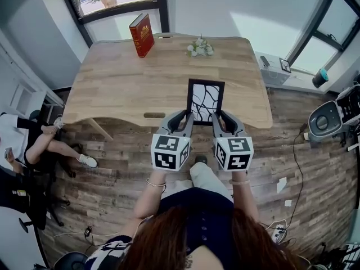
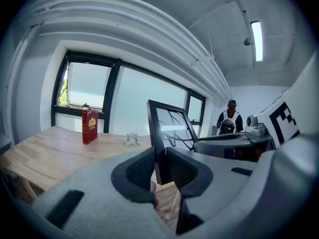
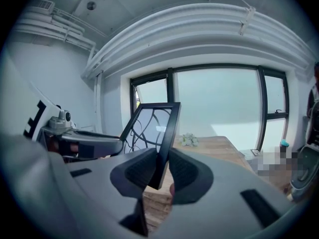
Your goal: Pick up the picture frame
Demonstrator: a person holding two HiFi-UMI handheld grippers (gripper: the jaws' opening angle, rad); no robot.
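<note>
Dark plank flooring (image 1: 315, 179) fills the lower half of the head view. On it stands a pale wooden table with rounded corners (image 1: 124, 83), reaching toward 12 o'clock under the windows.

The two grey handheld grippers come next, side by side at the table's near edge. The left gripper (image 1: 184, 117) (image 2: 160, 166) has its ribbed black pads part-way closed and pressed on the left upright edge of the frame. The right gripper (image 1: 220, 117) (image 3: 160, 168) is clamped the same way on the right upright edge. Each grips low on its side.

The black rectangular picture frame with a branching line pattern behind glass (image 1: 205, 99) (image 2: 172, 128) (image 3: 152, 128) is upright between them, at about 5 o'clock on the table. Whether its lower edge clears the wood is not plain.

A red hardback book with gold print (image 1: 142, 35) (image 2: 89, 126) stands on end at 11 o'clock, well apart from the frame.

A small bunch of white flowers (image 1: 199, 48) (image 2: 132, 139) (image 3: 188, 140) lies at 1 o'clock, near the far edge.
</note>
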